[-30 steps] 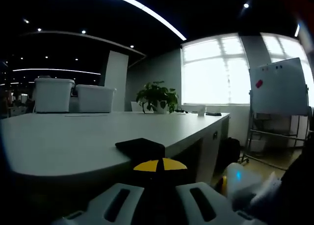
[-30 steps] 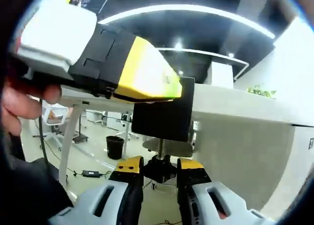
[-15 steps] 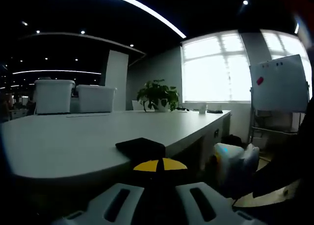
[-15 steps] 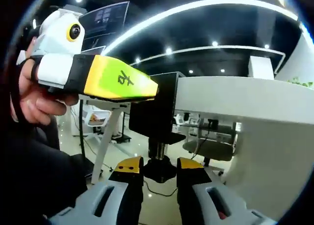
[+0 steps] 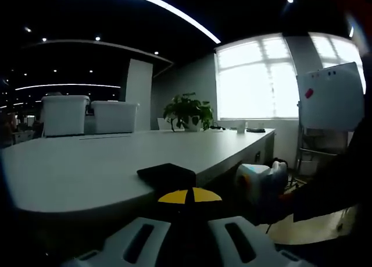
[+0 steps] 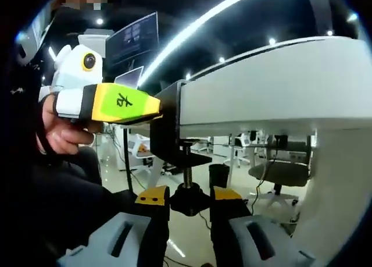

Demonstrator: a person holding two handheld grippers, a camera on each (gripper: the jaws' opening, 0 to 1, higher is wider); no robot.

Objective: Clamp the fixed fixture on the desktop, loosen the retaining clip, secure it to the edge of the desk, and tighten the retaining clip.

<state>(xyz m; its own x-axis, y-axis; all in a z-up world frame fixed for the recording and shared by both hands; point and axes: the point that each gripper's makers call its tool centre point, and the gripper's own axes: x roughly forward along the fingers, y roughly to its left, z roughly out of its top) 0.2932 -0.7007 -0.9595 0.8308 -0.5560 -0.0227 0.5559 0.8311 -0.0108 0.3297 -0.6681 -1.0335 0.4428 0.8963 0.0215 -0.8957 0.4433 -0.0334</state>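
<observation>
**Clamp sits on the desk edge, screw knob between the right jaws**

In the right gripper view, the right gripper is nearest: its two jaws stand narrow on either side of the black knob at the lower end of the screw, and they seem to grip it. The screw's long axis runs from this knob straight up to the underside of the desk, in line with the jaws. So the turning must go around this axis, I judge. The black clamp wraps the desk edge, its open side toward the desk.

Further, the left gripper comes from the left and closes on the clamp's upper part, held by a hand.

In the left gripper view, the clamp's top plate lies flat on the desk's near edge, with a plant at the far edge.
</observation>
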